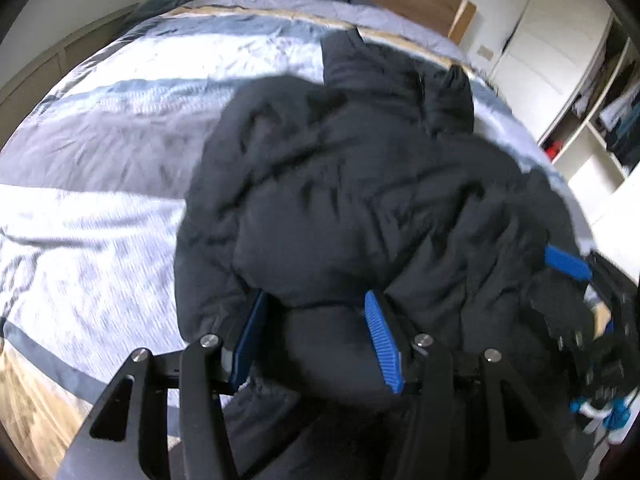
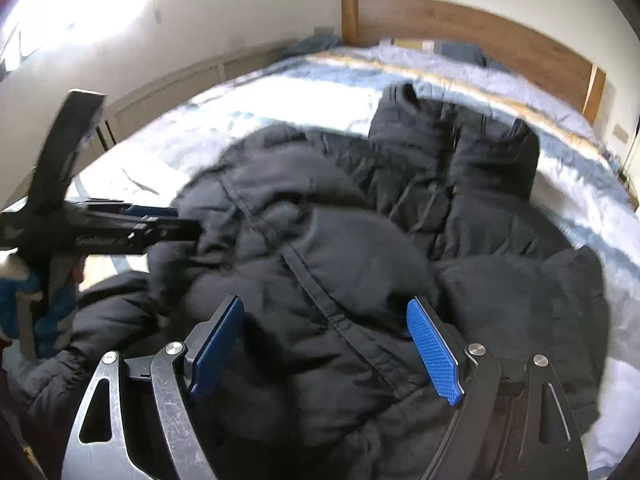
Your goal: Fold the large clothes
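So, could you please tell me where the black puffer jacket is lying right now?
The black puffer jacket lies bunched on the striped bedspread in both wrist views, directly ahead of both claws, its far end pointing toward the wooden headboard.

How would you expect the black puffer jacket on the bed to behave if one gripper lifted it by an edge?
The black puffer jacket looks thickly quilted and rumpled, so it would probably sag rather than hold shape. Its bulk likely springs folds back open. The smooth shell may slip between the left gripper pads.

The left gripper (image 1: 316,304) has its blue pads spread wide apart. The right gripper (image 2: 326,312) also gapes, fingers level and forward.
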Demonstrator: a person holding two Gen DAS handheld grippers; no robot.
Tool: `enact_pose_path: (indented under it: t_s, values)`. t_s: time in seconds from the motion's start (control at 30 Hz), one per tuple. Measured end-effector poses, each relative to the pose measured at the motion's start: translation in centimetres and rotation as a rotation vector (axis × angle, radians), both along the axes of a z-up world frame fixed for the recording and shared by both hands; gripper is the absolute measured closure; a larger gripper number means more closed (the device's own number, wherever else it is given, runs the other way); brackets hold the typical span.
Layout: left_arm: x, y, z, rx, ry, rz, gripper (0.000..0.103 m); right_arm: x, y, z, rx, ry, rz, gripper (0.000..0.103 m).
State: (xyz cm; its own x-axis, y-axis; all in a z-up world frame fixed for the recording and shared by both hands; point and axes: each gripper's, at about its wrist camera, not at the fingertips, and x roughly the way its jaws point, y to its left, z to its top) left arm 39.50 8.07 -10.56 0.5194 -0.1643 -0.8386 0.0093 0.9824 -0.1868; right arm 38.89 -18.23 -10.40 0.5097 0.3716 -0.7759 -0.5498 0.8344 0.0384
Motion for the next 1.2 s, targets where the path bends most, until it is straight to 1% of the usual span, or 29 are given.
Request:
enact_pose_path:
  t_s: [0.07, 0.17, 0.23, 0.3, 0.33, 0.4, 0.47, 0.53, 0.63, 0.77, 0.87, 0.97, 1.2]
  values:
    - [-0.7, -0.7, 0.0, 0.036, -0.005, -0.011, 0.054, 0.4, -1.1, -0.9, 0.0, 0.021, -0.027, 0.02]
    - [-1.6, -1.2, 1.1, 0.039, -0.038, 0.003, 0.054, 0.5, -3.4, -1.2, 0.019, 0.053, -0.08, 0.02]
    - [-2.2, -2.1, 2.1, 0.043, -0.076, 0.005, 0.054, -0.3, -4.7, -0.6, 0.026, 0.038, -0.098, 0.02]
    - [-2.7, -3.3, 2.6, 0.06, -0.1, -0.006, 0.054, -1.3, -5.5, 0.0, 0.035, 0.023, -0.103, 0.02]
    - [-2.9, -4.1, 2.5, 0.072, -0.1, -0.02, 0.054, -1.8, -6.0, 0.1, 0.04, 0.02, -0.108, 0.02]
    - [-2.9, -5.5, 1.7, 0.09, -0.073, -0.043, 0.054, -2.4, -6.6, -0.1, 0.034, 0.026, -0.116, 0.02]
    - [-3.2, -6.7, 1.1, 0.131, -0.052, -0.052, 0.054, -2.6, -7.2, -0.6, 0.025, 0.041, -0.131, 0.02]
    - [-3.9, -7.2, 1.5, 0.139, -0.053, -0.061, 0.054, -3.0, -7.9, -0.8, 0.013, 0.043, -0.151, 0.02]
    - [-5.2, -7.6, 2.5, 0.142, -0.064, -0.061, 0.054, -3.6, -8.7, -0.7, -0.016, 0.04, -0.172, 0.02]
    - [-7.2, -8.4, 4.2, 0.176, -0.094, -0.046, 0.054, -4.8, -9.6, 0.0, -0.015, 0.031, -0.193, 0.02]
    - [-8.5, -8.7, 5.3, 0.187, -0.114, -0.027, 0.054, -6.1, -10.0, 0.5, -0.008, 0.023, -0.201, 0.02]
    - [-9.8, -8.9, 6.2, 0.196, -0.135, -0.017, 0.049, -7.8, -10.4, 1.2, -0.001, 0.014, -0.205, 0.02]
    - [-12.3, -8.5, 8.5, 0.21, -0.178, 0.008, 0.046, -10.6, -12.1, 3.0, 0.026, -0.016, -0.235, 0.02]
